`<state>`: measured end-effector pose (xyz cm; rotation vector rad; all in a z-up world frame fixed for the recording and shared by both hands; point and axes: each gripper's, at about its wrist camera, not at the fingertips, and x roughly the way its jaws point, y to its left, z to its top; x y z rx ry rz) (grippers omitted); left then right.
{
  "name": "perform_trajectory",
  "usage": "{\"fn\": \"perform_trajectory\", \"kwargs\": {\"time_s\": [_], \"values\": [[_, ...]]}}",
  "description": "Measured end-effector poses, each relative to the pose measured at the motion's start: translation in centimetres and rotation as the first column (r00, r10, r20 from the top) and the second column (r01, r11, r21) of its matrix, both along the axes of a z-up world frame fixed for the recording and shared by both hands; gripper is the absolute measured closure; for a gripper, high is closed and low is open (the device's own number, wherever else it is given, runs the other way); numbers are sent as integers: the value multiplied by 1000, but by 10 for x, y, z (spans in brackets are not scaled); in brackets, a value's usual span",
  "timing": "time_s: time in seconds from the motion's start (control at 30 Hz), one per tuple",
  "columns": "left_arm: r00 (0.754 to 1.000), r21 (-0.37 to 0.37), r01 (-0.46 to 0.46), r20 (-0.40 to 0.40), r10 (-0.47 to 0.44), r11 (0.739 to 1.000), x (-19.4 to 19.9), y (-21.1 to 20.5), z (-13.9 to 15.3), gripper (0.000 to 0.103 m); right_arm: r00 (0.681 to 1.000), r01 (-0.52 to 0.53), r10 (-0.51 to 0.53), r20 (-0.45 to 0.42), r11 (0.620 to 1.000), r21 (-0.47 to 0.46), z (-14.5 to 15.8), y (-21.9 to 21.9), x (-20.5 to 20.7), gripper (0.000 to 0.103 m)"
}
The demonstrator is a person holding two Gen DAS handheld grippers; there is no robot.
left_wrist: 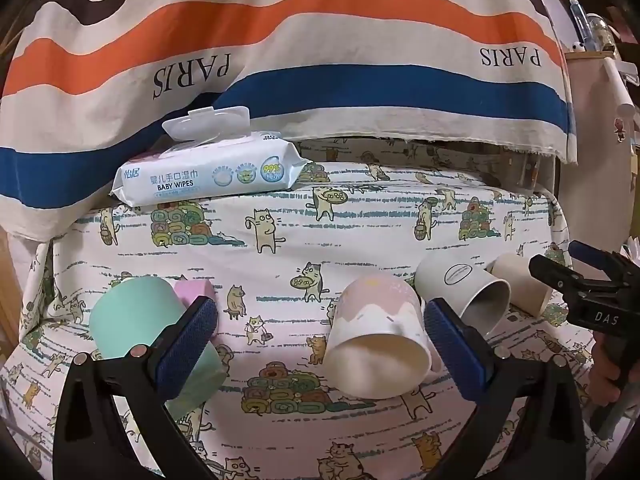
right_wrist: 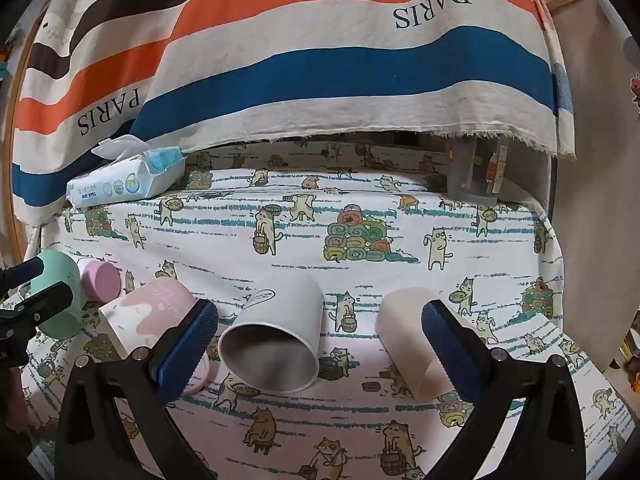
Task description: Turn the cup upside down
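Observation:
Several cups lie on their sides on a cat-print cloth [left_wrist: 360, 216]. In the left wrist view a pink-and-white cup [left_wrist: 380, 332] lies between my open left gripper's [left_wrist: 320, 344] fingers, mouth toward the camera, nearer the right finger. A mint cup [left_wrist: 140, 320] and a lilac cup [left_wrist: 194, 292] lie behind the left finger. A grey cup [left_wrist: 468, 284] and a beige cup [left_wrist: 520, 284] lie to the right. In the right wrist view my open right gripper [right_wrist: 320, 340] frames the grey cup [right_wrist: 280, 340]. The beige cup [right_wrist: 408, 340] is behind its right finger and the pink cup [right_wrist: 148, 312] behind its left.
A baby wipes pack [left_wrist: 208, 172] with its lid open sits at the back left, under a hanging striped PARIS cloth [left_wrist: 320, 60]. A clear container [right_wrist: 474, 172] stands at the back right. The right gripper [left_wrist: 592, 292] shows at the left view's right edge.

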<state>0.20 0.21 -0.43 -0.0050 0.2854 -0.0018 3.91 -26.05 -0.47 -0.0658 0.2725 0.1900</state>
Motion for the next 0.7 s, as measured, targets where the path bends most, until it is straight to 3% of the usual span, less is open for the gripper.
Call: {"fn": "perform_trajectory", "kwargs": {"time_s": [0.7], "values": [[1000,-1,-4,-4,4,1000,0,1,2,0,1000,2,-2,-2,1000,-5,1,0,0,0]]}}
